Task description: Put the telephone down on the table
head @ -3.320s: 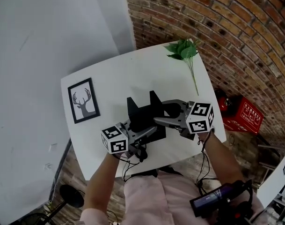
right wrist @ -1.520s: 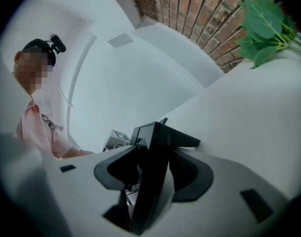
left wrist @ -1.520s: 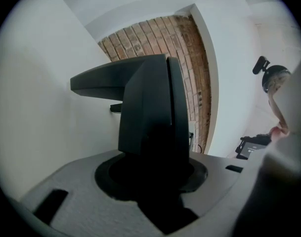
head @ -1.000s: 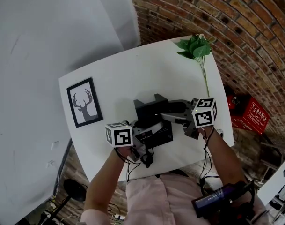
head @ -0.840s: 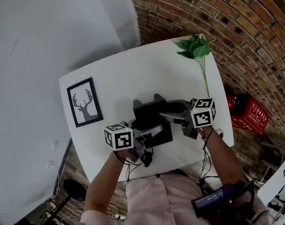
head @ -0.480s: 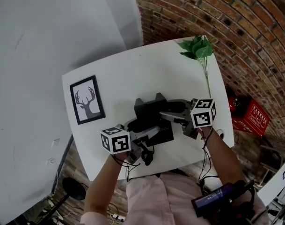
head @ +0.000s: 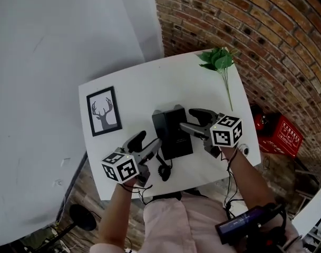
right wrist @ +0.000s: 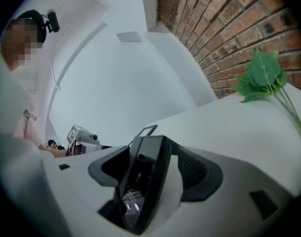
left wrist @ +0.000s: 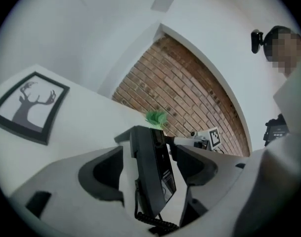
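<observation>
So the telephone (head: 172,132) is already lying flat on the white table (head: 149,78), roughly mid-table toward the near side, and the putting-down part is looking done to me. The left tongs (head: 147,141) are standing wide off its near-left corner, jaws just easing in a touch, gripping nothing. The right tongs (head: 189,118) are just spreading apart, tips right beside its right edge, pads not pressing it. I'm guessing only backing both off is remaining. It's looking like a black slab-shaped desk phone, its coiled cord (head: 163,172) trailing toward the person.
</observation>
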